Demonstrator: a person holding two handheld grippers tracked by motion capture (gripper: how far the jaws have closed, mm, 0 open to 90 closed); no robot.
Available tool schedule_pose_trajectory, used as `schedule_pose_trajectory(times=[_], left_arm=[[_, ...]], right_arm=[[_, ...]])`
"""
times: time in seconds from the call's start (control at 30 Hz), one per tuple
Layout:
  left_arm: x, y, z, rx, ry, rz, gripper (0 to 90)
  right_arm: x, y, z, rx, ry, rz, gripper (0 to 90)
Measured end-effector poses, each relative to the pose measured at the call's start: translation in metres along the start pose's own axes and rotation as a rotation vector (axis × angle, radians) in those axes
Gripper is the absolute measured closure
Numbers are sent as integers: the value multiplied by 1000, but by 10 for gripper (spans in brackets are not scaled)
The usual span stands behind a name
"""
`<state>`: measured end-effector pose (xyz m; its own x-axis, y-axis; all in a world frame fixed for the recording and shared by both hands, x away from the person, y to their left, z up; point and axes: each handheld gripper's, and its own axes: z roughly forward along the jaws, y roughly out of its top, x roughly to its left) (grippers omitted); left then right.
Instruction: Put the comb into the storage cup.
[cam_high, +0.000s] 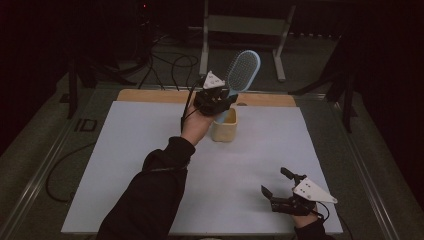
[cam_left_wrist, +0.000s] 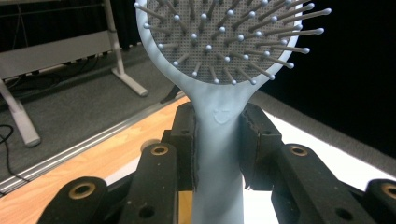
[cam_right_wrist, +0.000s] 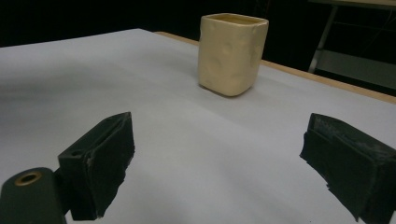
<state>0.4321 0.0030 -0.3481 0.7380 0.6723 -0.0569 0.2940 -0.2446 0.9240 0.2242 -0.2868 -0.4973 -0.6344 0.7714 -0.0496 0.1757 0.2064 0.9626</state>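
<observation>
High view: a white sheet (cam_high: 150, 165) covers the table (cam_high: 150, 95), whose bare wooden edge shows along the far side.
Left gripper (cam_high: 220, 97): raised over the far middle of the sheet, just beside and above the cream cup — its jaws are clamped on the handle of a light blue hairbrush (cam_high: 242, 72).
Hairbrush in the high view: it tilts up and away from the gripper, its oval head higher than the handle, the bristle face turned toward the camera.
Left gripper view: the hairbrush (cam_left_wrist: 219, 93) handle runs up between the two black pads, which press on it from both sides; the head spreads out above them, its ball-tipped pins pointing toward the camera.
Cream cup (cam_high: 224, 125): upright on the sheet, squarish with rounded corners, just below the left gripper; I cannot tell whether the brush handle's lower end reaches into it.
Right gripper (cam_high: 280, 187): at the near right corner of the sheet, well apart from the cup — jaws spread wide, nothing between them.
Right gripper view: the two black pads (cam_right_wrist: 100, 163) stand far apart over bare white sheet, with the cream cup (cam_right_wrist: 232, 53) farther off between them.
Person: a dark sleeve (cam_high: 150, 195) reaches in from the bottom to the left gripper.
</observation>
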Motion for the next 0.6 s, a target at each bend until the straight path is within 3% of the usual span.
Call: schedule_pose_trajectory(times=[0.33,0.43,0.6], left_arm=[[10,0,17,-70,-4,-4,700],[16,-7,26,-117,-13,0,701],[21,-16,35,-150,-20,-12,701]], right_arm=[[0,-1,1,1,9,3,90],[0,-1,1,0,14,1,90],[-1,-1,1,0,17,8,90]])
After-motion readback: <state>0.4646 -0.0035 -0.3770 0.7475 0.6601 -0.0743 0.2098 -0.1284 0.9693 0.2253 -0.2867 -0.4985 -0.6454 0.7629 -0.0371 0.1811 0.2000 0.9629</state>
